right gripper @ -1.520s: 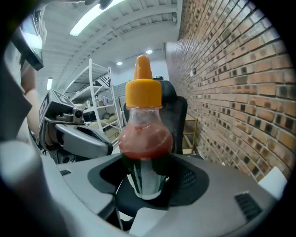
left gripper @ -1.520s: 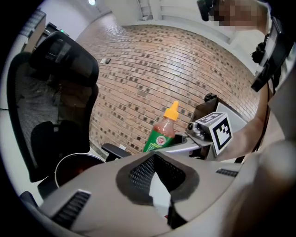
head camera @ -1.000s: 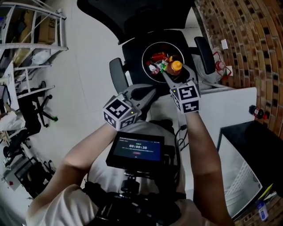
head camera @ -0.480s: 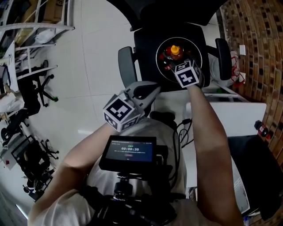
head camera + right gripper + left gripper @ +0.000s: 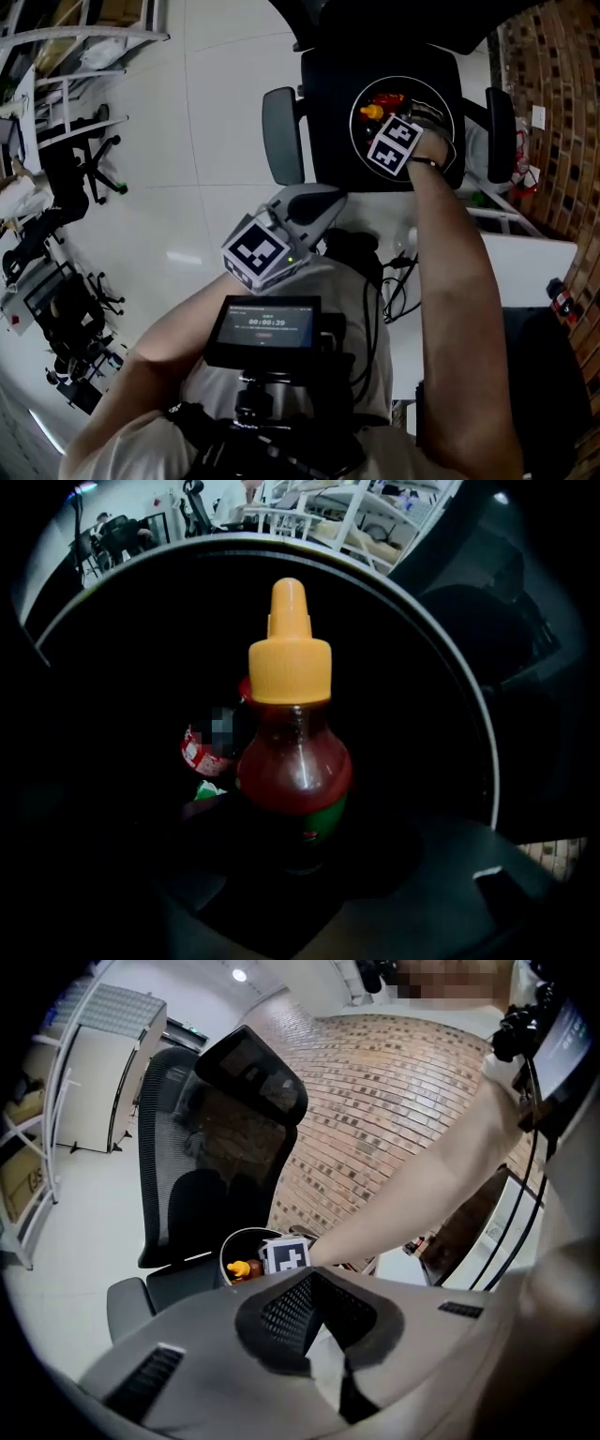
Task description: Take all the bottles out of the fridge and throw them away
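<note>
One orange-capped sauce bottle [image 5: 292, 752] gripped in R tool [image 5: 381, 124], low inside black bin [image 5: 448, 101] on chair seat [image 5: 328, 122], above other bottles [image 5: 202, 747]. L tool [image 5: 342, 1377] closed, empty.

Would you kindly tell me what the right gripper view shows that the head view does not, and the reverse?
Only the right gripper view shows the sauce bottle with its red contents and green label, its base clamped in the right gripper. Only the head view shows the left gripper near the person's chest, the office chair under the bin, and a small screen. Both show the bottle's orange cap inside the round bin.
</note>
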A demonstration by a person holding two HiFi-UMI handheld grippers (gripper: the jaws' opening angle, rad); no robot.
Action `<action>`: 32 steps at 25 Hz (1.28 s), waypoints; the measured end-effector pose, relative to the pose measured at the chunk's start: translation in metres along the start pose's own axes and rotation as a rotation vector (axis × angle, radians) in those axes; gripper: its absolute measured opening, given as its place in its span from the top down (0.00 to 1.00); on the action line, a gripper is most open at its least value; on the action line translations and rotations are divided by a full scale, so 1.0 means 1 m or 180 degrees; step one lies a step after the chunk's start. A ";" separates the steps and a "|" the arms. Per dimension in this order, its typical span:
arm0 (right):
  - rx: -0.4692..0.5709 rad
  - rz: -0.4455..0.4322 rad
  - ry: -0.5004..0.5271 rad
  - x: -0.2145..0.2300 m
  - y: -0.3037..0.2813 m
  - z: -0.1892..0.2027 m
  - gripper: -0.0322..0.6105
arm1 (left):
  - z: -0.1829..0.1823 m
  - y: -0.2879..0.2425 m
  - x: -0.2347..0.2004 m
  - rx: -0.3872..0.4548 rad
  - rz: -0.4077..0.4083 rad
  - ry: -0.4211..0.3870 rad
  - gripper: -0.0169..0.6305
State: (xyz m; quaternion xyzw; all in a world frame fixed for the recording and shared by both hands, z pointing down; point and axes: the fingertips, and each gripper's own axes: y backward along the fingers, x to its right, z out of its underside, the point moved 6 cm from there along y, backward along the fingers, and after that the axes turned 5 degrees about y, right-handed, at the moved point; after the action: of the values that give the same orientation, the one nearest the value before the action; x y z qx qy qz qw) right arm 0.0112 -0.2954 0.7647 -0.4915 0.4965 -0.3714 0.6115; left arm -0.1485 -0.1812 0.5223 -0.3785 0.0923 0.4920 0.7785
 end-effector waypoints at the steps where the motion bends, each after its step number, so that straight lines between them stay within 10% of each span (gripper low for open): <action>1: -0.0067 -0.0023 -0.0007 0.000 -0.007 0.001 0.54 | 0.002 0.002 0.000 -0.0023 -0.0024 0.0013 0.96; 14: 0.0120 0.0065 -0.0404 0.012 0.030 -0.015 0.50 | 0.007 0.011 -0.003 0.0010 0.0074 -0.0046 0.96; 22: 0.0581 0.0750 -0.0750 0.019 0.131 -0.018 0.94 | -0.009 0.011 -0.002 0.0149 0.0176 -0.0164 0.96; 32: 0.2140 0.1045 -0.2805 -0.019 0.269 0.029 0.95 | -0.034 0.014 0.016 0.0220 0.0304 -0.0305 0.96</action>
State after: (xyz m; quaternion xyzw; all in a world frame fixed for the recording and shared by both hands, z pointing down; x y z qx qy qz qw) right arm 0.0257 -0.2056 0.5092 -0.2951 0.1195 -0.1692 0.9328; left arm -0.1445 -0.1902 0.4833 -0.3227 0.0897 0.5427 0.7703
